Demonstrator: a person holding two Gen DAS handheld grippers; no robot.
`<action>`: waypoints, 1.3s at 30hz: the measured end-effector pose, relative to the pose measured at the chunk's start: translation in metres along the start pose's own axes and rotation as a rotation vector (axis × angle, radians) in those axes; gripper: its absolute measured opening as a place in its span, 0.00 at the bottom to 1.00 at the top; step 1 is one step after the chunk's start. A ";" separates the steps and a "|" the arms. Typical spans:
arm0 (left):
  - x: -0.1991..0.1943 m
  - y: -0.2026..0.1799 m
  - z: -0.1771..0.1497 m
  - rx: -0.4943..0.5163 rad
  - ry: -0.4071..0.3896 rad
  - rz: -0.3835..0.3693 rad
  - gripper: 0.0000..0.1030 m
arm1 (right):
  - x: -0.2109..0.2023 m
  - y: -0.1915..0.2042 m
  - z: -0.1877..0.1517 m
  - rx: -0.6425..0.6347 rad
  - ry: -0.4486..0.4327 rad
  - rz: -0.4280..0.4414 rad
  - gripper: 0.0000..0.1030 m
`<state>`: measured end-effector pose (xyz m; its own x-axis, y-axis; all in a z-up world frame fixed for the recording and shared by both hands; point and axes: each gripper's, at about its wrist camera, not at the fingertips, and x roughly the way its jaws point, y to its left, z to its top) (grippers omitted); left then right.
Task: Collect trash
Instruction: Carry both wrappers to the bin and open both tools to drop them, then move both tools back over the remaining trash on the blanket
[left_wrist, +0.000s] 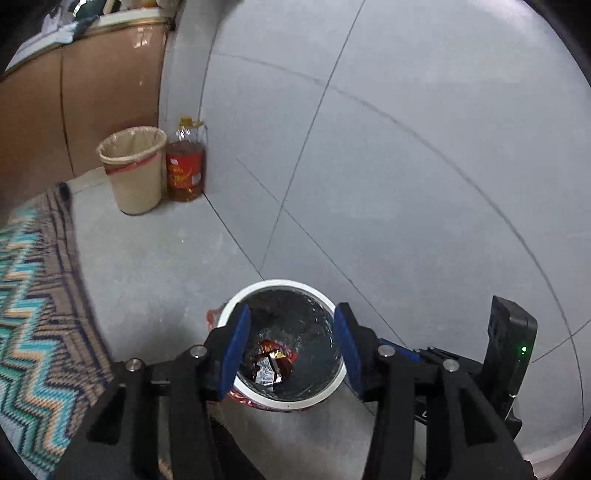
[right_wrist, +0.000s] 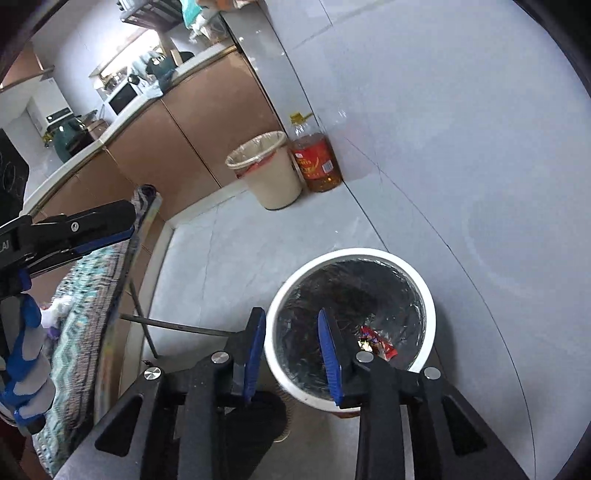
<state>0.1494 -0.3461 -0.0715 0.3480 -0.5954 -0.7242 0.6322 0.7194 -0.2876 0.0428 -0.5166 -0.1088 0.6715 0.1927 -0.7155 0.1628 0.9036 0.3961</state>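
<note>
A white bin (left_wrist: 284, 285) with a black liner stands on the grey floor, right below both grippers. A crumpled red wrapper (left_wrist: 274, 363) lies at its bottom, also seen in the right wrist view as the red wrapper (right_wrist: 377, 343). My left gripper (left_wrist: 291, 350) hangs open over the bin's mouth with nothing between its blue pads. My right gripper (right_wrist: 293, 356) is open too, over the near-left rim of the bin (right_wrist: 347, 254), and holds nothing. In the right wrist view the left gripper (right_wrist: 129, 227) shows side-on at the left, carried by a gloved hand (right_wrist: 26, 362).
A beige lined bin (left_wrist: 133, 170) and a bottle of oil (left_wrist: 184, 166) stand against the tiled wall by brown cabinets (left_wrist: 92, 92). A table with a zigzag cloth (left_wrist: 29, 314) is close on the left. A black housing with a green light (left_wrist: 511, 350) sits at the right.
</note>
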 end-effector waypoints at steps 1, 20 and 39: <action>-0.011 0.000 0.000 0.003 -0.018 0.004 0.44 | -0.010 0.006 -0.001 -0.006 -0.011 0.001 0.27; -0.241 0.020 -0.077 0.053 -0.324 0.132 0.44 | -0.159 0.167 -0.012 -0.239 -0.261 0.110 0.34; -0.398 0.125 -0.190 -0.109 -0.484 0.433 0.55 | -0.199 0.279 -0.036 -0.421 -0.333 0.252 0.42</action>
<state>-0.0412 0.0485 0.0616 0.8433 -0.3190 -0.4325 0.3002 0.9471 -0.1133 -0.0718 -0.2886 0.1233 0.8540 0.3518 -0.3833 -0.2858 0.9328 0.2195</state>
